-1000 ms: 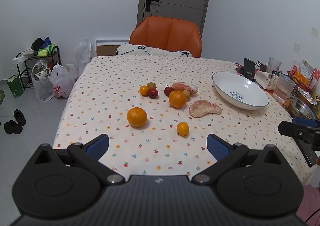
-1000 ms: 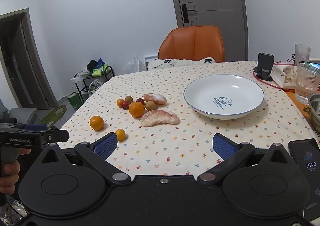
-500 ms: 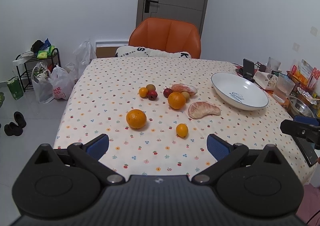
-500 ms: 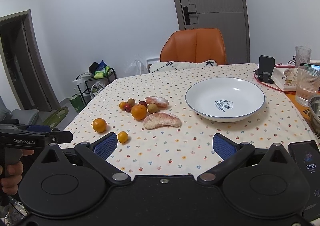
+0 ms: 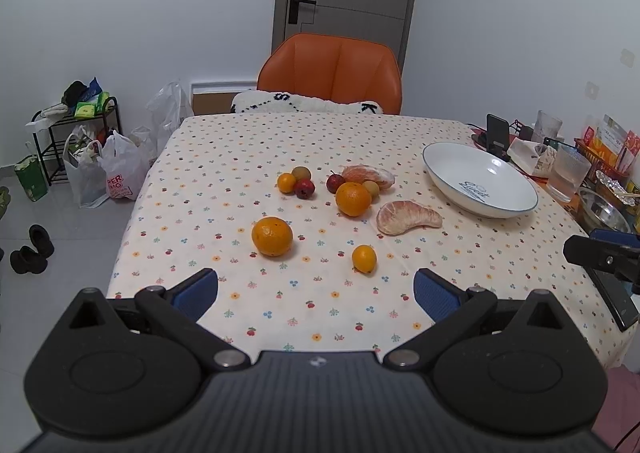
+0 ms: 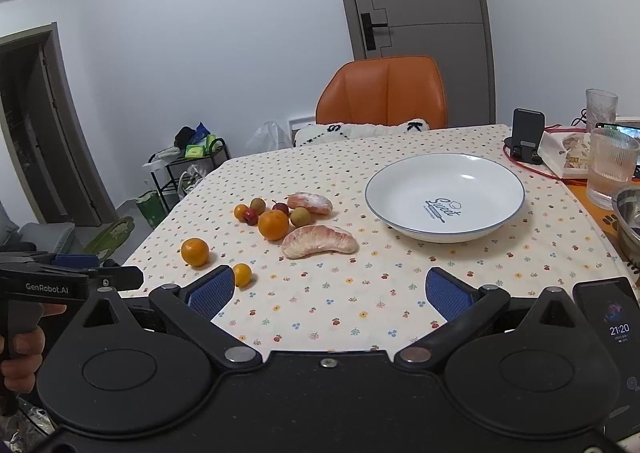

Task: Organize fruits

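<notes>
While both tongs (image 5: 316, 291) (image 6: 330, 291) gape wide and empty, the fruits (image 5: 352, 199) lie well ahead.

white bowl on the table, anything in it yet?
Empty. The white bowl shows only its printed "Sweet" logo inside; all the fruit, such as the peeled pomelo segment, lies on the tablecloth outside it.

Glossy plate (image 6: 492, 227), printed cloth tablecloth (image 6: 360, 305)

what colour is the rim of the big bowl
The bowl is white with a thin blue rim line, clearest in the right wrist view.
</notes>
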Tool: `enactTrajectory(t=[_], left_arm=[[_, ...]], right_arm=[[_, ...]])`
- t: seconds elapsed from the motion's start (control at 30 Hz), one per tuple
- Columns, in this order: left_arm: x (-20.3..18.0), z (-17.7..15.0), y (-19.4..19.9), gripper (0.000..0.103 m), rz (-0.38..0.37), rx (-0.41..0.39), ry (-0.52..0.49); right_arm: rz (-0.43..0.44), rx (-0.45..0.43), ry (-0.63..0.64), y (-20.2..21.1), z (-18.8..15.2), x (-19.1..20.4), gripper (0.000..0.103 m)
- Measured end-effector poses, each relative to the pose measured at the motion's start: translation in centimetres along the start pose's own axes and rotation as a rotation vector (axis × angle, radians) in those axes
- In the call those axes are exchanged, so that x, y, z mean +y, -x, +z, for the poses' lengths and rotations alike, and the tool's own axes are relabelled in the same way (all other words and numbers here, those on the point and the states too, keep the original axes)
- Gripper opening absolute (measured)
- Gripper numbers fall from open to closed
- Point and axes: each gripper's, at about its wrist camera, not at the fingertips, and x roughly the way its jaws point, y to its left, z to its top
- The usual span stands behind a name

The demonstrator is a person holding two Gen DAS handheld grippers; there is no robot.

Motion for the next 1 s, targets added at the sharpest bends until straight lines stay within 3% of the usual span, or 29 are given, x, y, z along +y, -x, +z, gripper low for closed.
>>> enactTrajectory(t=[0.53,1.0], left_arm=[[-0.6,-0.1,-0.6,0.103,-0.003,0.014,-0.015],[-0.4,-0.1,-2.3,0.103,-0.013,0.038,-0.003]], right_arm=[[-0.044,-0.002,-0.044,-0.3,-0.4,-0.4,0.103],[-0.014,0.049,-0.050,-2.0,-0.8,-0.7,0.103]])
